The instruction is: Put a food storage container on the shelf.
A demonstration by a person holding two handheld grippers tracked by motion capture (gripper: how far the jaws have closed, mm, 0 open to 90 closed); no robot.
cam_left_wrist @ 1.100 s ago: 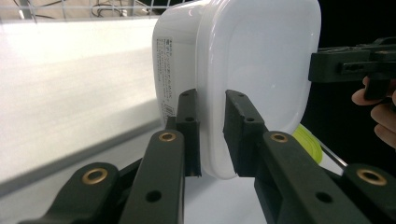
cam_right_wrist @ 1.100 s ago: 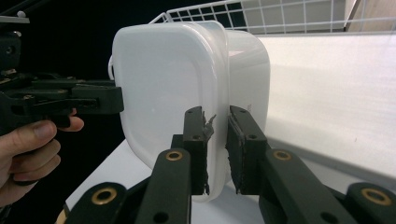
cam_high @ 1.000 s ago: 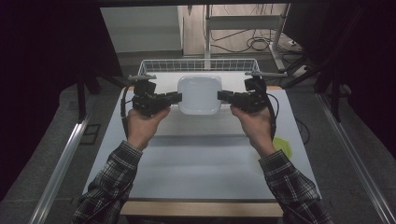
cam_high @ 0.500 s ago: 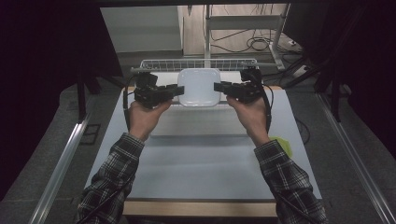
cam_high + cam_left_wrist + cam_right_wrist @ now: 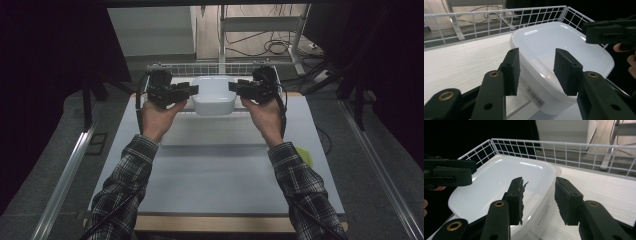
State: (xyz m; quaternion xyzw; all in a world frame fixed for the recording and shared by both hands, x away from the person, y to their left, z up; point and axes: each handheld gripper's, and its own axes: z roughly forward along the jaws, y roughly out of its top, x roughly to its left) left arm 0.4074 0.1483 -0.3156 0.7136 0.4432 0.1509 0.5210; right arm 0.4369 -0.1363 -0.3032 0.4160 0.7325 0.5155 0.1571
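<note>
White tub (image 5: 213,95) in wire basket (image 5: 210,68) at table's (image 5: 215,180) far edge.
Left gripper (image 5: 186,90) and right gripper (image 5: 237,86) flanking tub, jaws just spread, off its rim; yellow note (image 5: 304,156) lying near right sleeve.

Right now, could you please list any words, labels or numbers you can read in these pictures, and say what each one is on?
No text can be read.
Label with barcode on the side of the white lidded container, seen at: printing too small and blurred to read.
Faint print on the container's other side, in the right gripper view: blurred, unreadable.
</note>
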